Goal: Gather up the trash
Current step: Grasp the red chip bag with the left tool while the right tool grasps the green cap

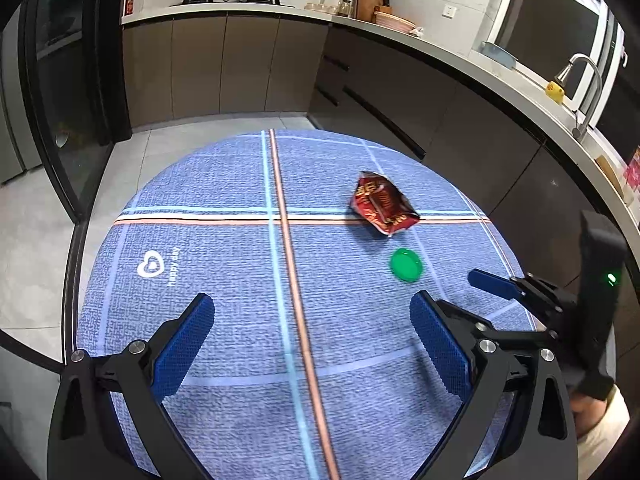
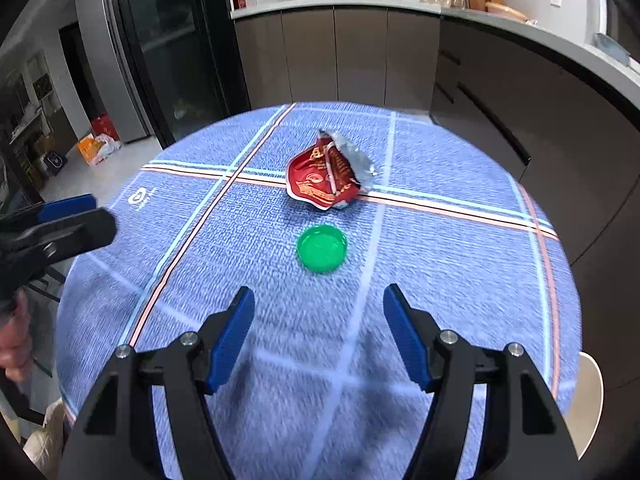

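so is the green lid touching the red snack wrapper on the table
Apart. The right wrist view shows it best: a strip of blue tablecloth lies bare between the green lid and the red snack wrapper. The left wrist view shows the same gap.

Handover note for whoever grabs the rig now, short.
Left tool: open, empty, over the blue tablecloth.
Right tool: open, empty, aimed at the green lid.
Trash: the lid lies flat on the cloth; red snack wrapper sits just beyond it, apart.
Done: nothing collected.
Left: pick up the lid and wrapper. No bin in view.
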A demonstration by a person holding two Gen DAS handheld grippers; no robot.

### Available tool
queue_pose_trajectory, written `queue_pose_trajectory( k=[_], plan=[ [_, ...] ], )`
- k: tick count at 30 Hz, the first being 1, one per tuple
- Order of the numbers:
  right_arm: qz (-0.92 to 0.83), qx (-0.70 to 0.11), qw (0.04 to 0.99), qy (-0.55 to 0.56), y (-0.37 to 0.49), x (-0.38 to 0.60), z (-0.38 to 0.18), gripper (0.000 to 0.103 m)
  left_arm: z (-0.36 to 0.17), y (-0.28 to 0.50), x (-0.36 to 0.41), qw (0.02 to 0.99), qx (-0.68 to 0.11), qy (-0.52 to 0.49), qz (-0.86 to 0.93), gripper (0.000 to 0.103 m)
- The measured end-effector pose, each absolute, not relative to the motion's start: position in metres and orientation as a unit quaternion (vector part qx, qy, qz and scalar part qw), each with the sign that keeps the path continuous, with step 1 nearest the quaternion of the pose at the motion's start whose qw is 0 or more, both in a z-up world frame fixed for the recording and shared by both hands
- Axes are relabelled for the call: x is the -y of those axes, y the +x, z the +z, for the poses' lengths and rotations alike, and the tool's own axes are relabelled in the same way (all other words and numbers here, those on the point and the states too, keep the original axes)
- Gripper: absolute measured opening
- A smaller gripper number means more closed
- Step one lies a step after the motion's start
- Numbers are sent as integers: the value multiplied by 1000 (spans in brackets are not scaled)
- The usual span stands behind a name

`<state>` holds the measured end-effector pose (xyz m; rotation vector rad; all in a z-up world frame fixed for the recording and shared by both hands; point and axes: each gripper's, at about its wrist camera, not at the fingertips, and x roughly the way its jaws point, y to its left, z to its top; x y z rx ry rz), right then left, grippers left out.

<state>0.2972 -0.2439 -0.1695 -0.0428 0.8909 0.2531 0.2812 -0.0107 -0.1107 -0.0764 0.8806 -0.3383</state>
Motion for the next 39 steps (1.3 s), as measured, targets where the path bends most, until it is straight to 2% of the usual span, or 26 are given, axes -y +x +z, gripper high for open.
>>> queue_pose_trajectory(
  k=[14,20,33,35,36,37,39],
  plan=[
    [115,-453,883,-43,347,224,-192,51,-124,299,-8,885,-432,-54,-163,95],
    [107,-445,888,-39,351,225,-193,37,-126,307,-4,884,-433,-50,-170,95],
    [96,-438,893,-23,323,254,-194,37,-127,345,41,875,-431,-44,-217,94],
    [94,-439,893,-24,320,258,-194,37,-130,357,52,871,-432,-44,-228,92],
    [94,-439,893,-25,319,260,-194,37,-132,364,59,869,-435,-41,-234,85],
    [94,-439,893,-27,318,260,-193,37,-134,368,63,866,-438,-39,-238,73],
    [95,-438,894,-29,314,262,-193,37,-142,382,73,854,-454,-42,-252,62]
  ],
)
